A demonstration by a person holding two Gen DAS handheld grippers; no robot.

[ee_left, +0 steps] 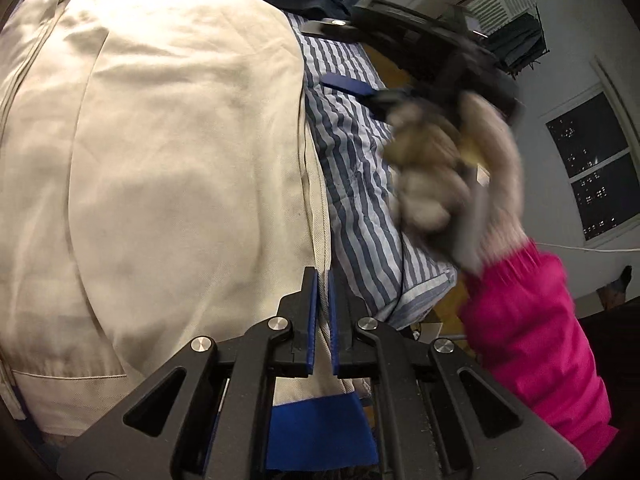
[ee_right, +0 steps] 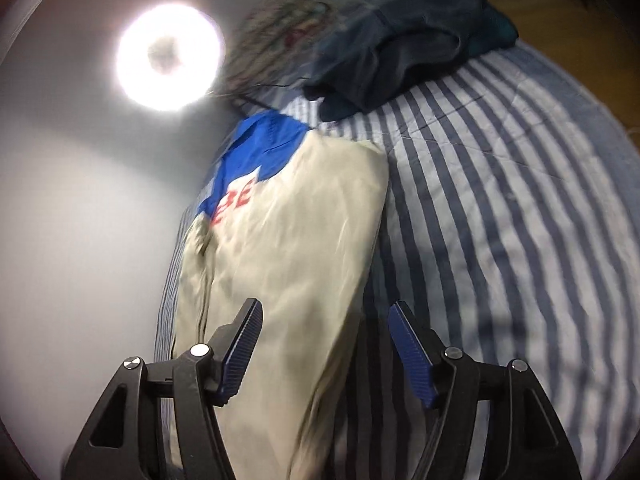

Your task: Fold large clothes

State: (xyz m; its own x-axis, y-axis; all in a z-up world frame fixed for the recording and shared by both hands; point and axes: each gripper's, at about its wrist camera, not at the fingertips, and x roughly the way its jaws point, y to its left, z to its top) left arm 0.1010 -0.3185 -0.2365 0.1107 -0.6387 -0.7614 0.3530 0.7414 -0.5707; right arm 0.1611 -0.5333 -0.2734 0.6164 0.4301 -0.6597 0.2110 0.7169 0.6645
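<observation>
Beige cloth fills the near half of the bed: the jacket (ee_left: 160, 160), cream with blue shoulders and red lettering at its far end, lies lengthwise on the striped quilt (ee_left: 352, 168), its right edge already turned in to a long straight fold. At the near hem the left gripper (ee_left: 322, 284) has its jaws pinched together on that edge, a thin strip of beige caught between the blue pads, with a blue band of the garment hanging below them. The right gripper (ee_right: 326, 312), seen from its own camera, hovers over the jacket's near end with its jaws standing wide and nothing between them; in the left view it is a blur to the right, carried by a hand (ee_left: 432, 168) in a pink sleeve (ee_left: 532, 340). A dark heap of clothes (ee_right: 404, 52) sits well apart at the far right of the quilt, beyond the jacket's collar.

The risks appear to lie in the lopsided hold. With only one corner gripped, any lift could drag the hem sideways and pull the folded edge out of line. The left grip is thin and close to the seam, so the smooth cloth may slip free under a tug. The right jaws, if they close too deep, could gather quilt along with the jacket; too shallow, they may catch only the top layer and peel the fold open.
</observation>
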